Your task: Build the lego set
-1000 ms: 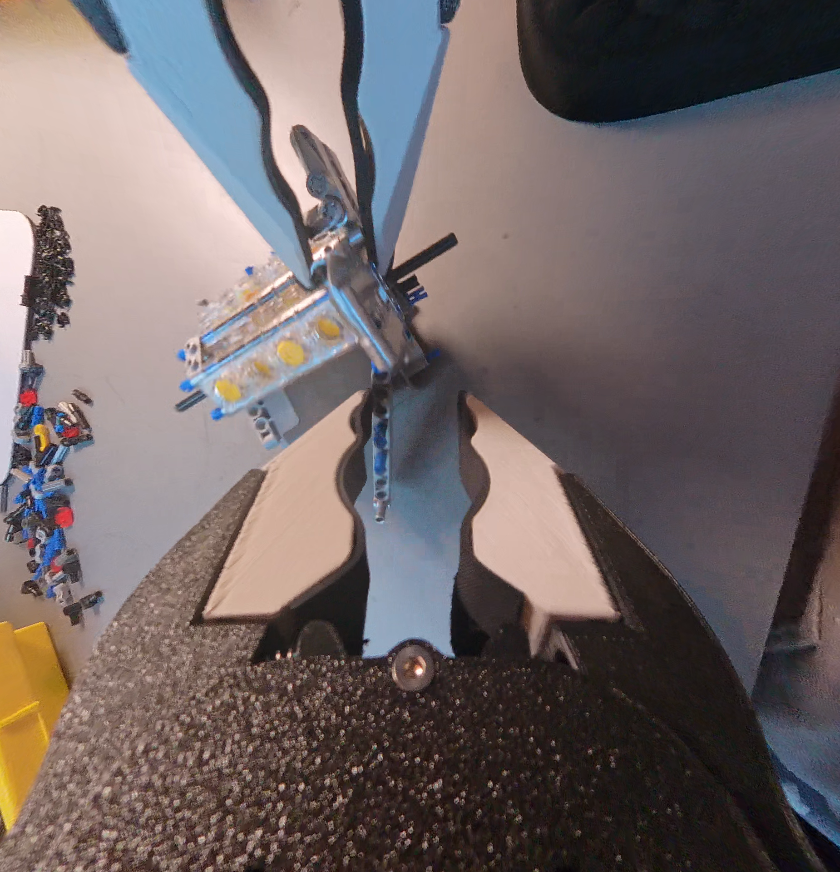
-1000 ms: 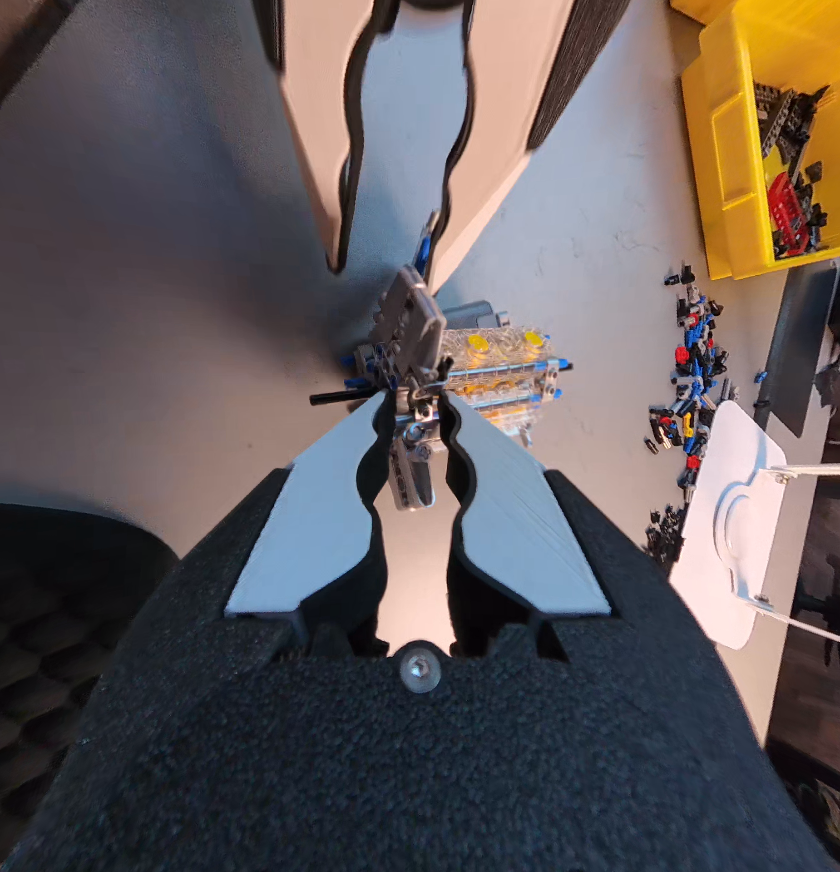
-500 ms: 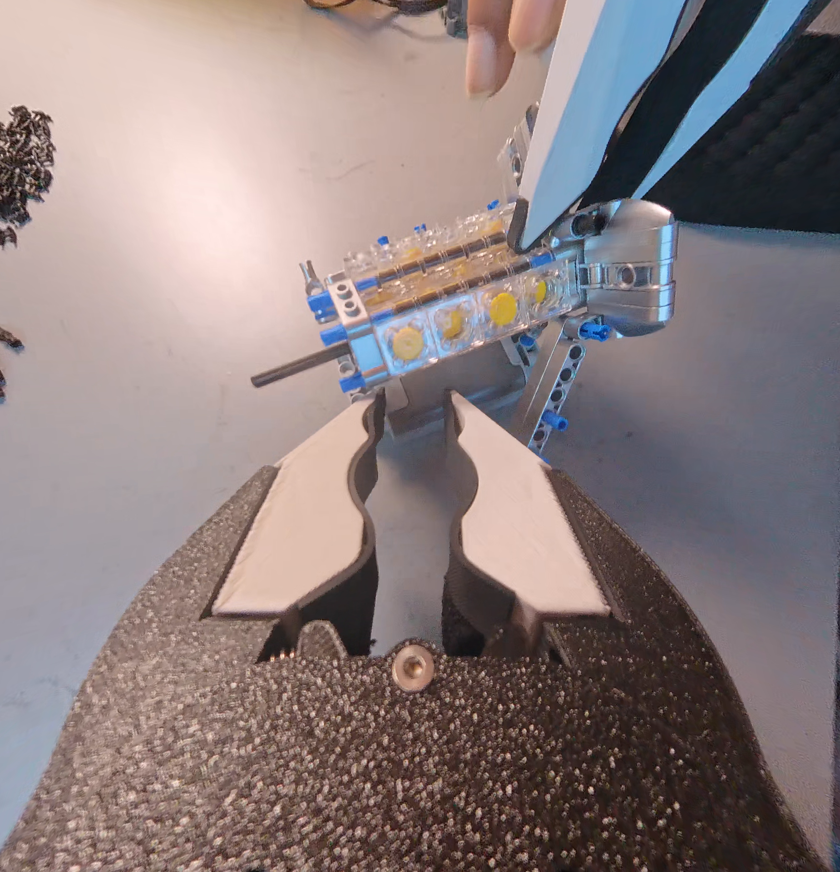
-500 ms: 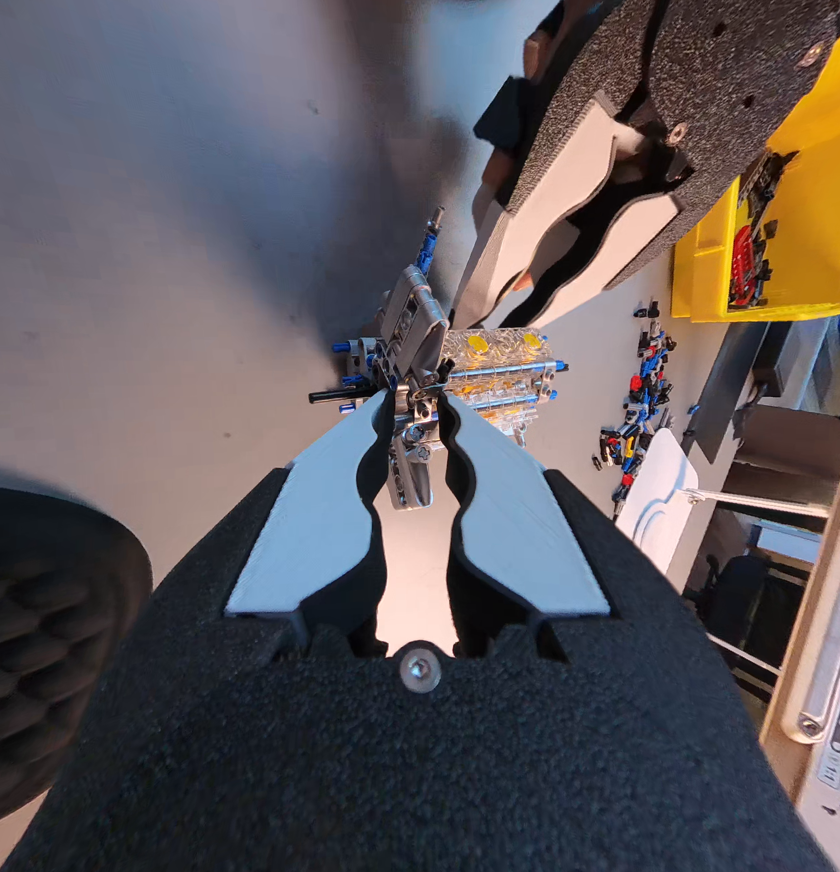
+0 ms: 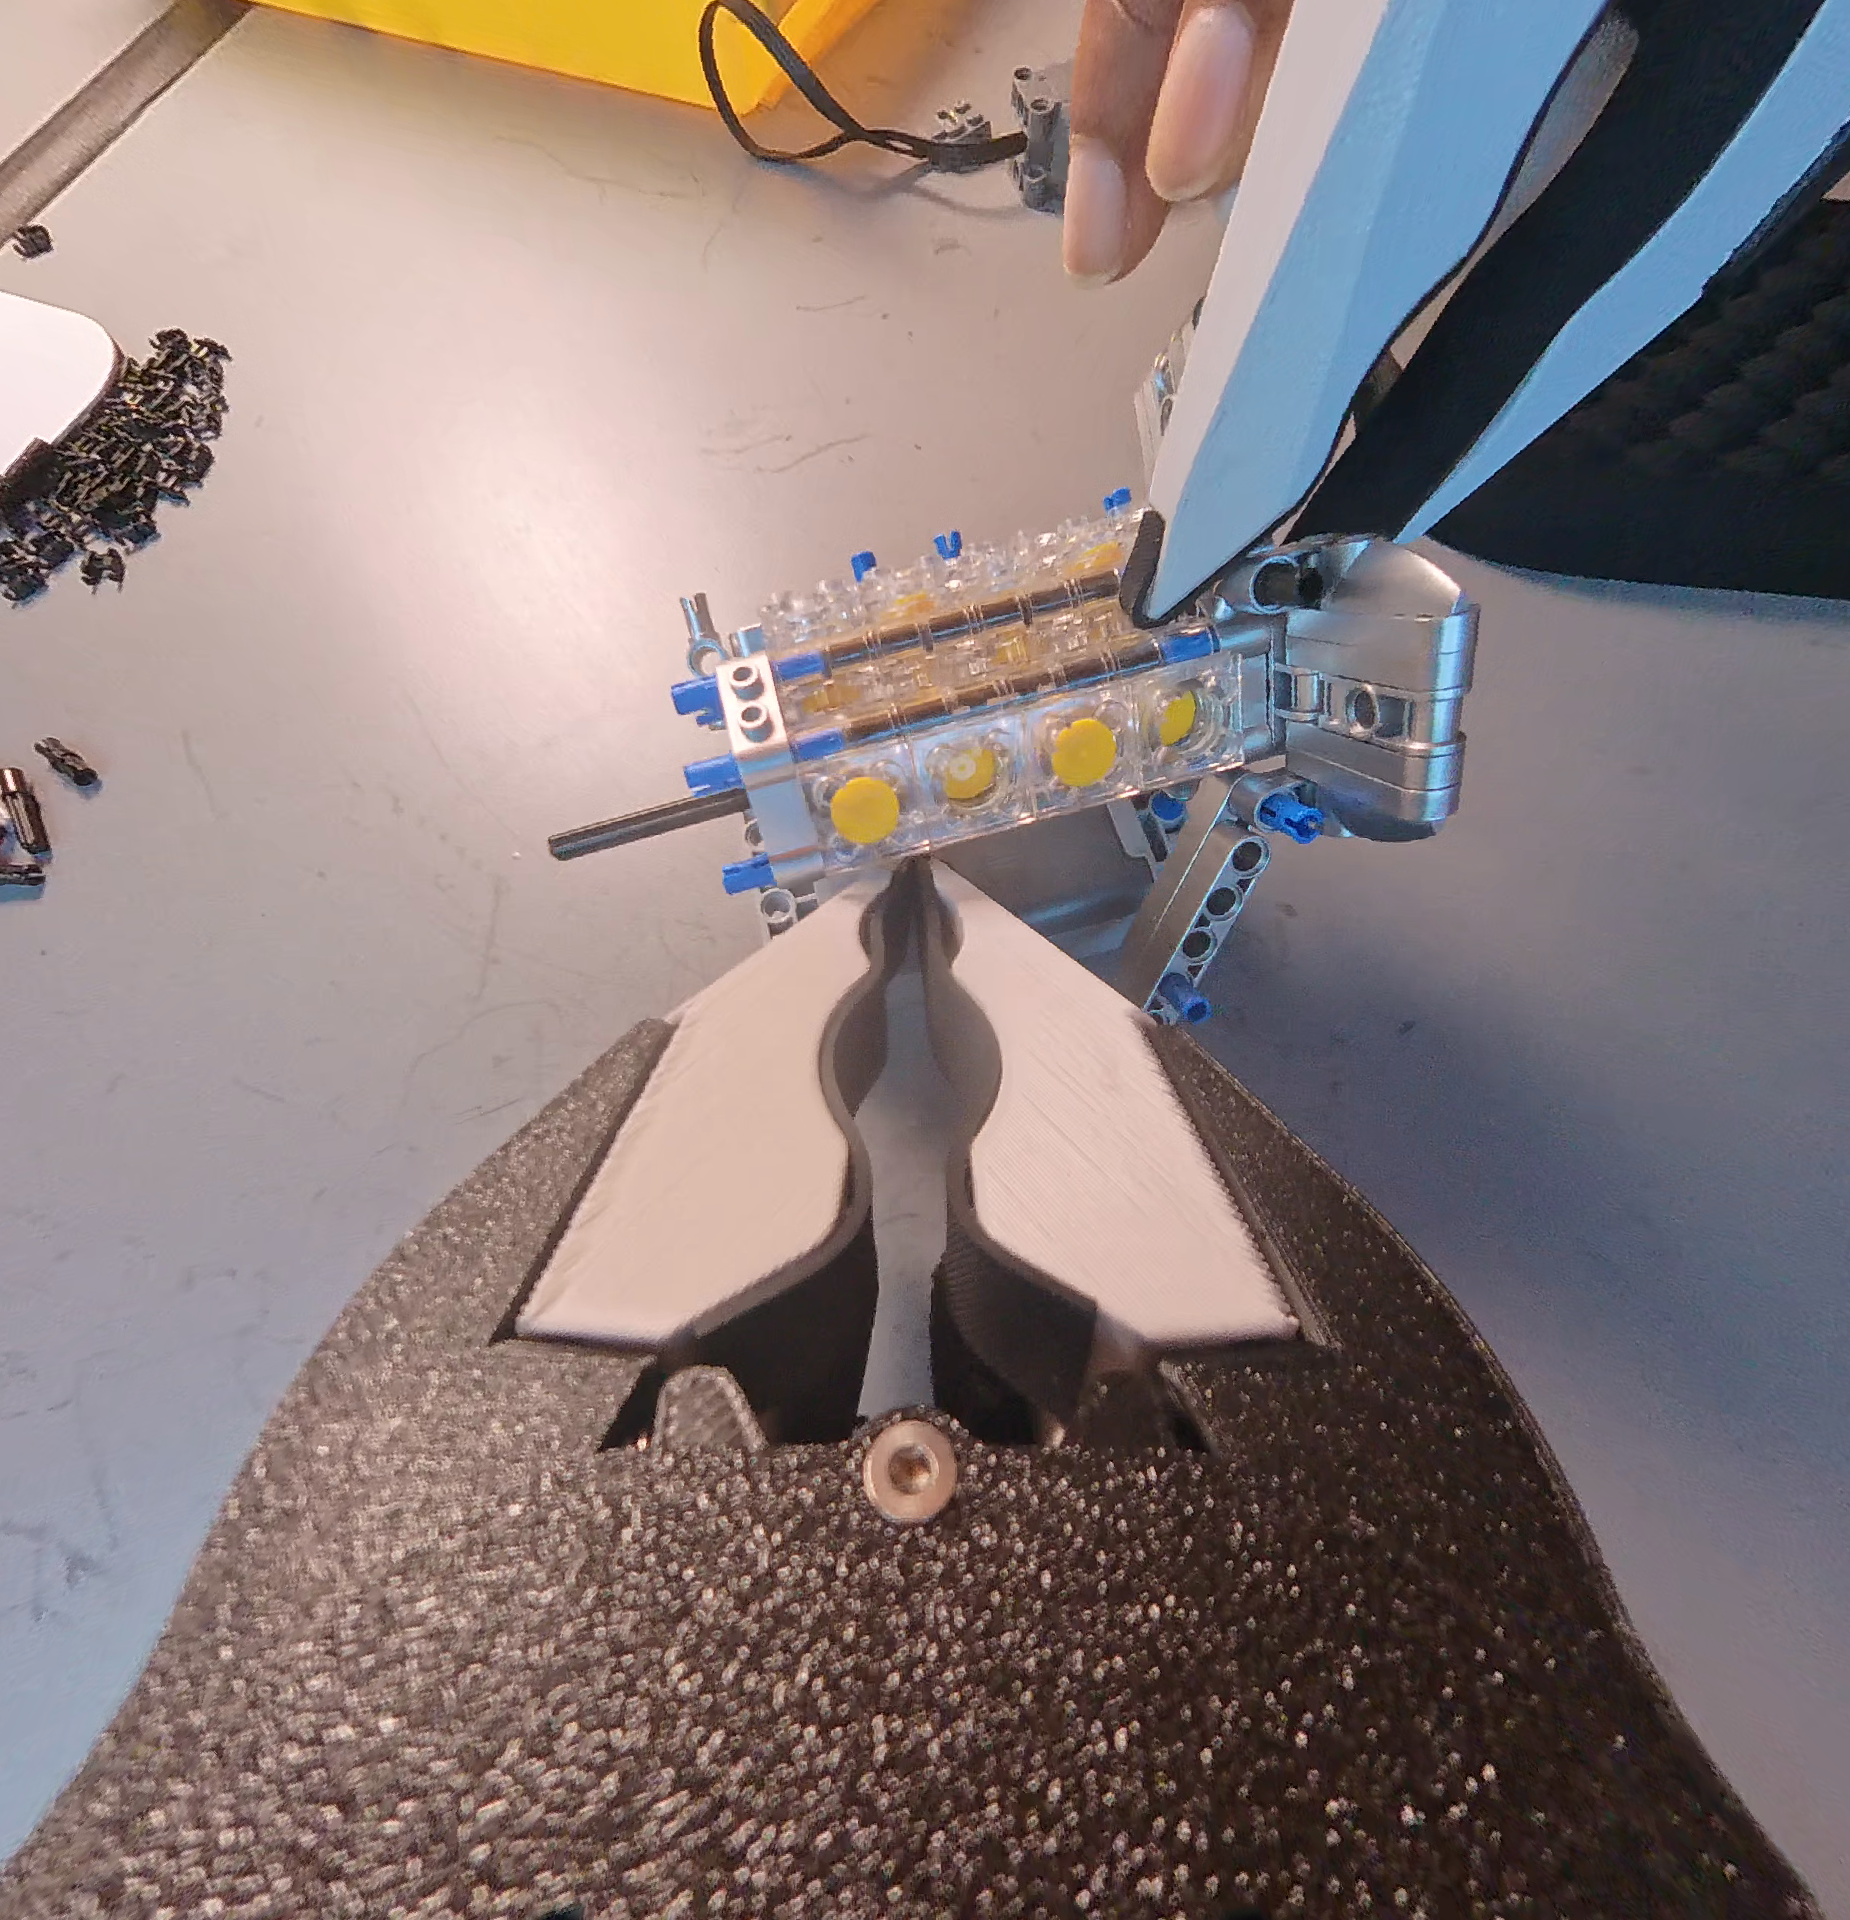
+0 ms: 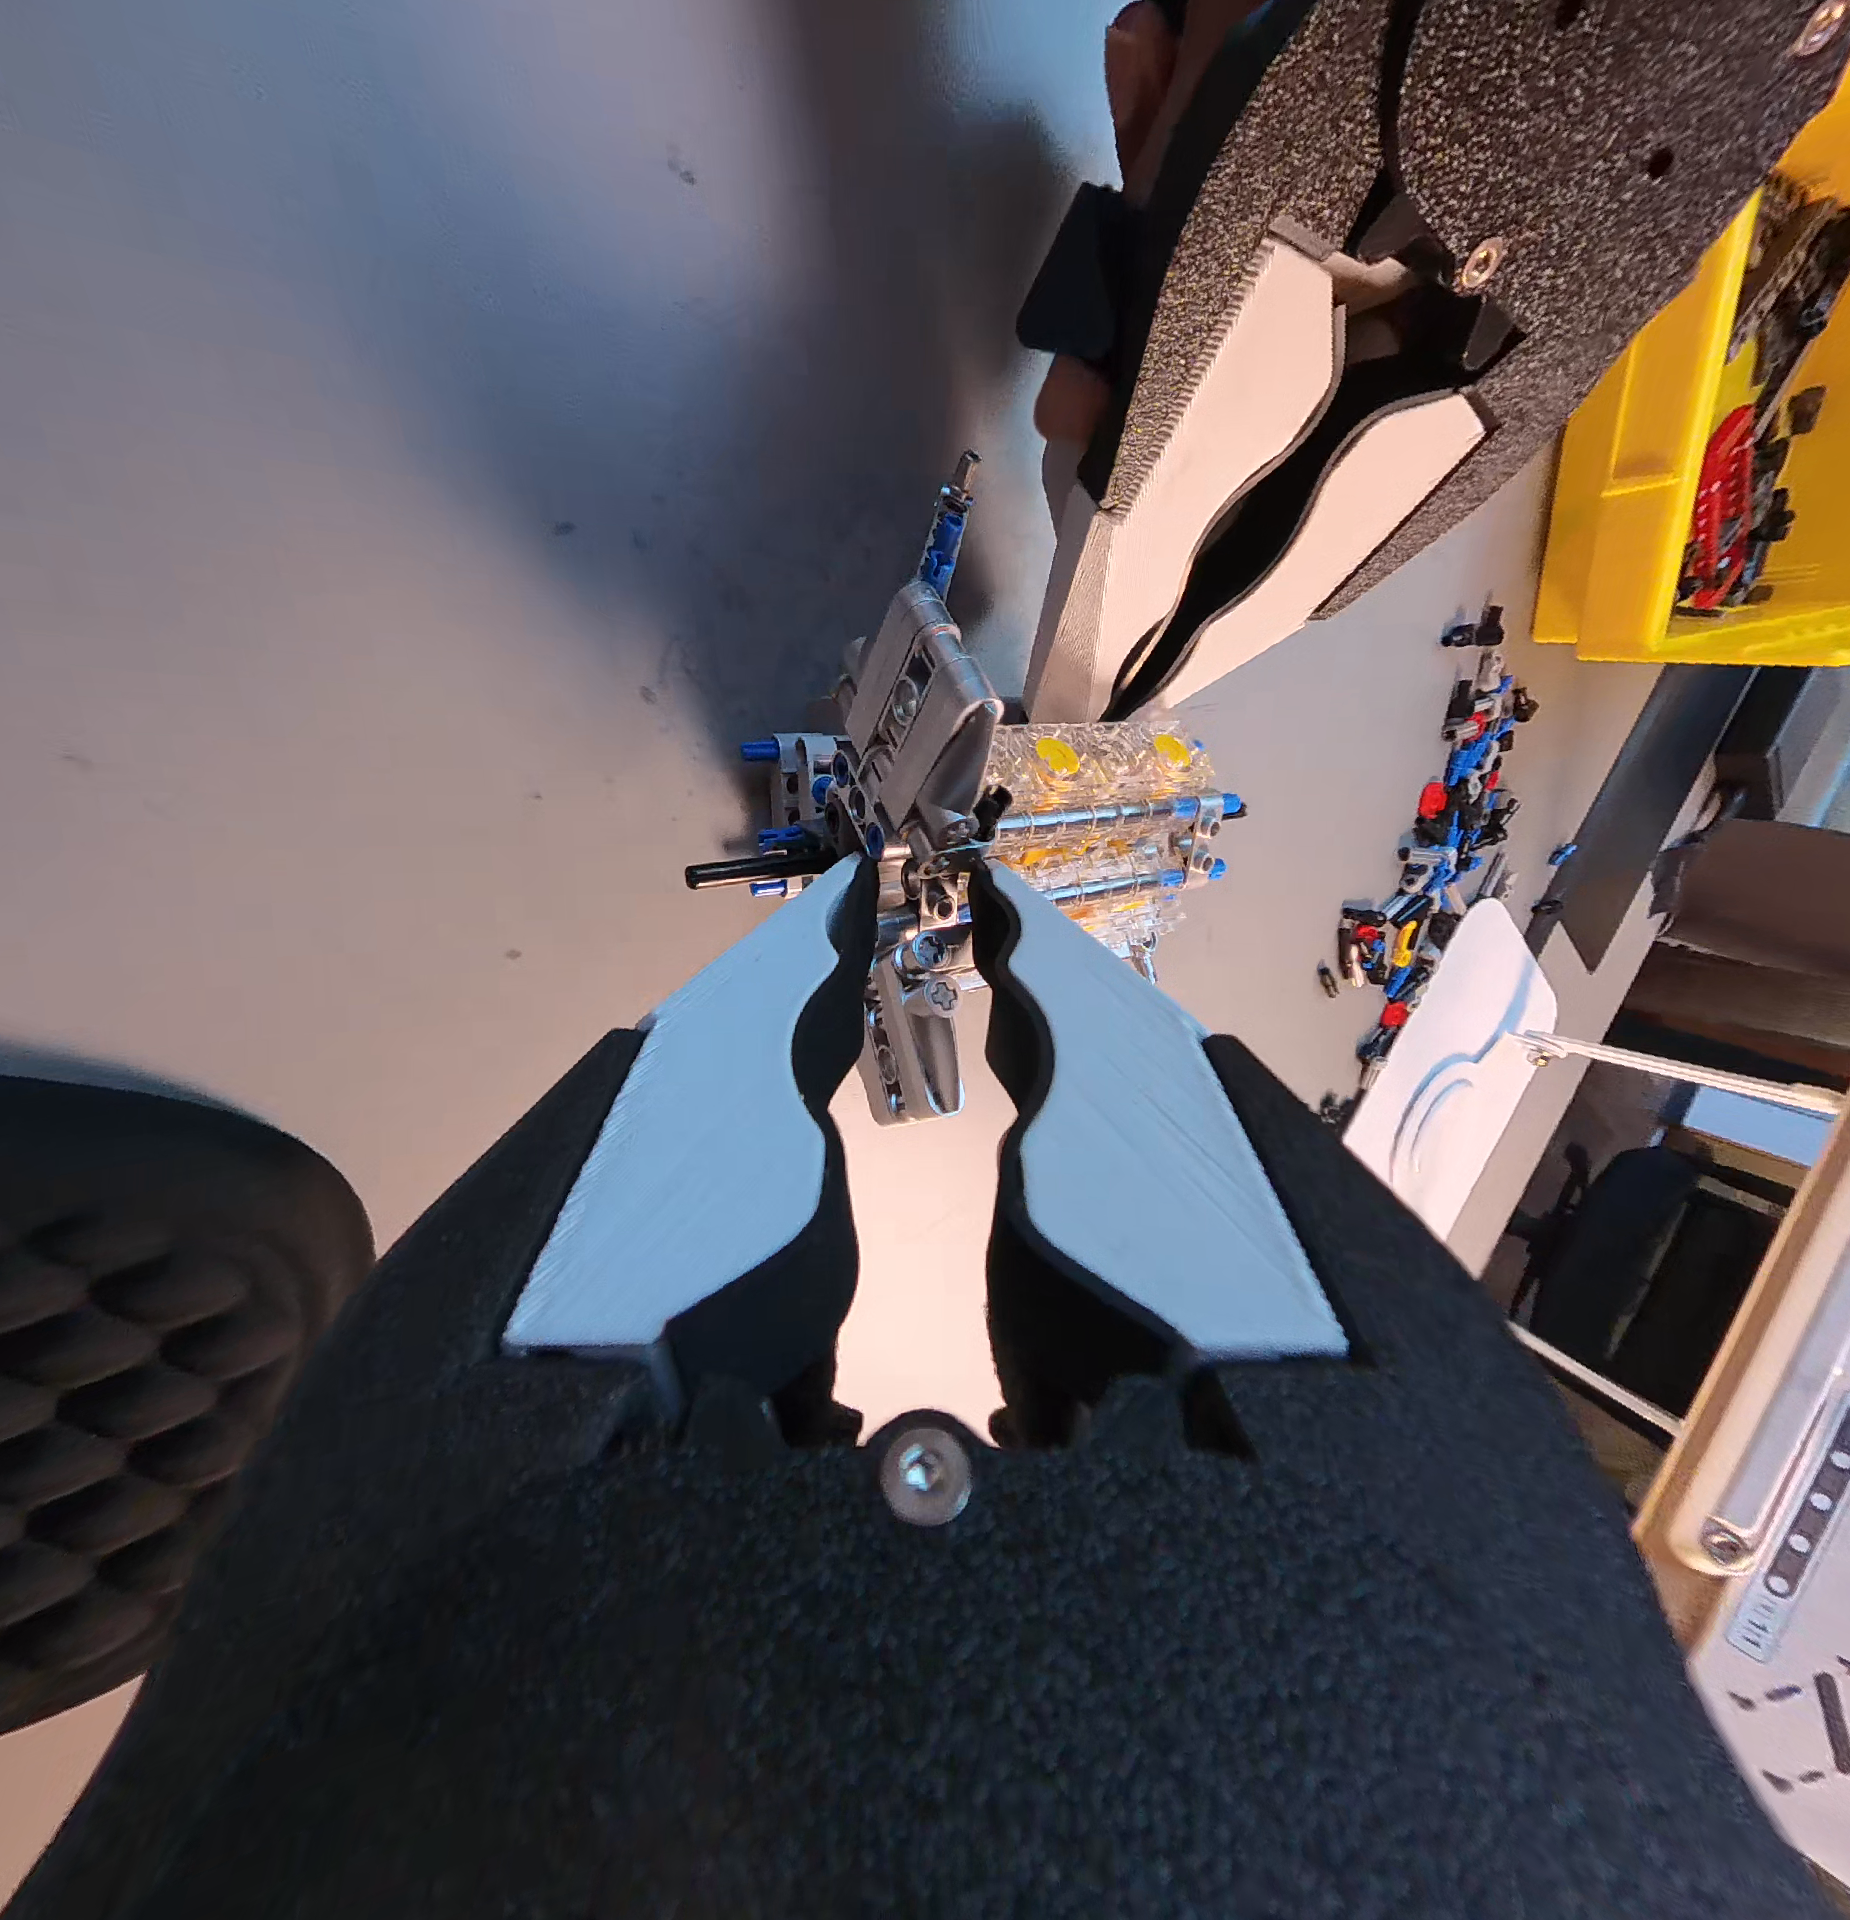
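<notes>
So right up close, the left gripper (image 5: 916, 883) is seen with its fingertips pinched nearly together, tips pressed up against the underside of the brick engine model (image 5: 1014, 727). Whether a thin bit of the model is actually caught between them can't be made out.

The right gripper (image 6: 921, 883) is clamped on the model's grey end assembly (image 6: 916, 997), with a light-grey beam and pins squeezed between its black-lined fingers. The model (image 6: 1087, 821) is held up above the grey table (image 5: 381, 520), clear cylinder blocks with yellow pistons showing along its side, a black axle (image 5: 646, 821) sticking out one end.

Further back, a pile of tiny black pins (image 5: 100, 457) is spread beside a white plate (image 5: 17, 374), and a mixed heap of coloured parts (image 6: 1440, 862) is scattered on the table. A yellow bin (image 6: 1669, 499) with more pieces is parked at the far edge, plus a black cable (image 5: 817, 125).
</notes>
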The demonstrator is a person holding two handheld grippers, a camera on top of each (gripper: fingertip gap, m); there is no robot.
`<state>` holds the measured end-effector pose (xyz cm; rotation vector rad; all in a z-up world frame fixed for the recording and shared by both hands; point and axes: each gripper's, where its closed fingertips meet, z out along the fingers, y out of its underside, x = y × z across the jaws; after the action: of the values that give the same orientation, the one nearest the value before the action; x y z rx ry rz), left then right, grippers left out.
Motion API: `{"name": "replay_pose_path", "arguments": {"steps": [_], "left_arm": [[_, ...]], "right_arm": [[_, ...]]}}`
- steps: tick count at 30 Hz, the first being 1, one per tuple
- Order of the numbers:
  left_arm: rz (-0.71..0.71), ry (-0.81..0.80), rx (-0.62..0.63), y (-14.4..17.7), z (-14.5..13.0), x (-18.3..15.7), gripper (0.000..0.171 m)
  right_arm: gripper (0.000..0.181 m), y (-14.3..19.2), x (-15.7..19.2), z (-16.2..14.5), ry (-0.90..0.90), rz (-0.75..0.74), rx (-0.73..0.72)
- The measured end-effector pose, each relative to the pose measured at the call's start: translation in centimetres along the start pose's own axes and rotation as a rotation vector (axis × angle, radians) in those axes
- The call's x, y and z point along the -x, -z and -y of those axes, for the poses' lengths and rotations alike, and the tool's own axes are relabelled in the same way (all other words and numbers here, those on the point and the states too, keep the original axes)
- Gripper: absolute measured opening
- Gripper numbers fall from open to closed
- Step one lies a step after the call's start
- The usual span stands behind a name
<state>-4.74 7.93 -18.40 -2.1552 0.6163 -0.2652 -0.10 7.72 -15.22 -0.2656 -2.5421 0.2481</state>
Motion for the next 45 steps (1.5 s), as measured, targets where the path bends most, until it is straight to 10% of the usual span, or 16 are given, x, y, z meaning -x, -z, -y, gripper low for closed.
{"name": "replay_pose_path", "arguments": {"steps": [45], "left_arm": [[0.043,-0.013,0.031,0.07,-0.11,-0.16,0.0]], "right_arm": [[0.021,0.06,-0.39,0.38,0.011,-0.124,0.008]]}}
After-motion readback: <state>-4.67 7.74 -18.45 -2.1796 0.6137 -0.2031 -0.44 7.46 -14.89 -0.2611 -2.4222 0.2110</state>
